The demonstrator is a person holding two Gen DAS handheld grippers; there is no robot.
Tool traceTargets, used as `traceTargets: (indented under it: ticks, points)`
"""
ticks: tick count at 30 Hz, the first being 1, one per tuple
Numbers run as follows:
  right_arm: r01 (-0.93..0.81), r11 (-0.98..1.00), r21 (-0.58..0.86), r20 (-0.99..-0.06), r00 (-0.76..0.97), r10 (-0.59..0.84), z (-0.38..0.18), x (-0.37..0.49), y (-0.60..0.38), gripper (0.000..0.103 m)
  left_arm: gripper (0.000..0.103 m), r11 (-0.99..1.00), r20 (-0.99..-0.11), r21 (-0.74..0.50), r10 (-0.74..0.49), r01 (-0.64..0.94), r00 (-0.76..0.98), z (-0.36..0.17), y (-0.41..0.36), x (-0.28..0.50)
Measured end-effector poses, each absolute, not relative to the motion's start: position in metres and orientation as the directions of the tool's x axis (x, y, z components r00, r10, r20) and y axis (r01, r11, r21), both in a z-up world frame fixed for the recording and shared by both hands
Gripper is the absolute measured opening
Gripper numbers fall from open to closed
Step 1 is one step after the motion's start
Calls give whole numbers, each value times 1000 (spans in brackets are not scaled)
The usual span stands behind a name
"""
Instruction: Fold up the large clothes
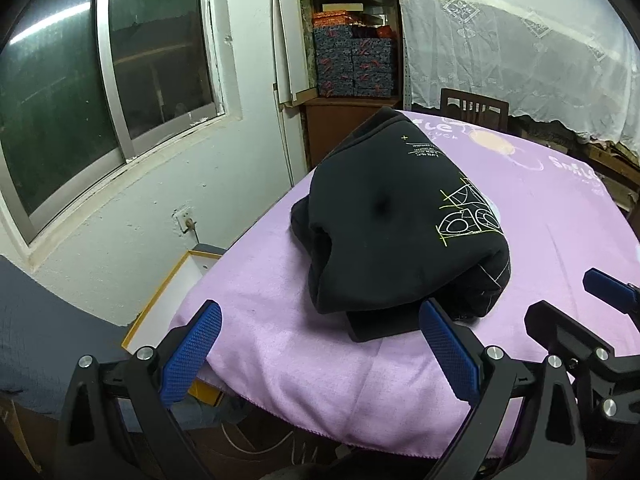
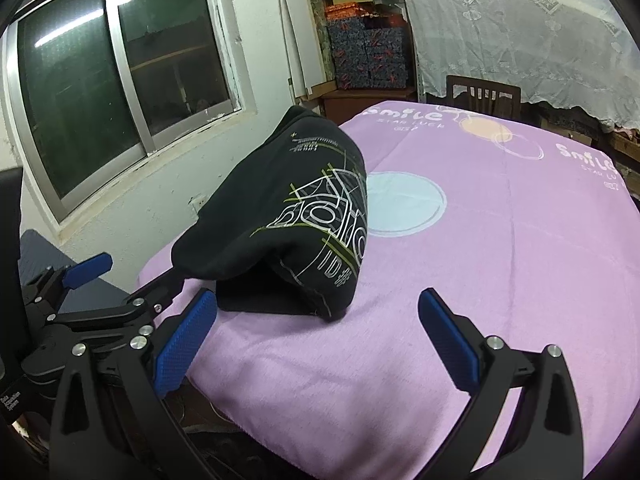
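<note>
A black sweatshirt with a white and yellow line print lies folded in a thick bundle on the purple blanket that covers the table. It also shows in the right wrist view, near the table's left edge. My left gripper is open and empty, just short of the bundle's near edge. My right gripper is open and empty, in front of the bundle's near right corner. Each gripper shows at the edge of the other's view.
The blanket spreads far to the right. A wooden chair stands behind the table. A white box with a yellow rim lies on the floor left of the table, below the window. Stacked boxes fill a shelf at the back.
</note>
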State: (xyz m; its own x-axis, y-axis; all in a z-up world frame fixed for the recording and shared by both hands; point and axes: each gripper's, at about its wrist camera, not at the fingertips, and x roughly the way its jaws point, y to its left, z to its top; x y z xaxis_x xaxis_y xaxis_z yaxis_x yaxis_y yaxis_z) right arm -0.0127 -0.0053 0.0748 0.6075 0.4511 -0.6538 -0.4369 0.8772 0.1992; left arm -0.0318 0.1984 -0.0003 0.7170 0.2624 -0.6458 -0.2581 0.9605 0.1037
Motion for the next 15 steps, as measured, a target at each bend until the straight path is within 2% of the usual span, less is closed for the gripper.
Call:
traceTargets:
  ticks: [15]
  points:
    - [-420, 881, 217, -655, 607, 450, 72, -12, -12, 98, 99, 961, -654, 110, 263, -254, 709, -3, 196, -32]
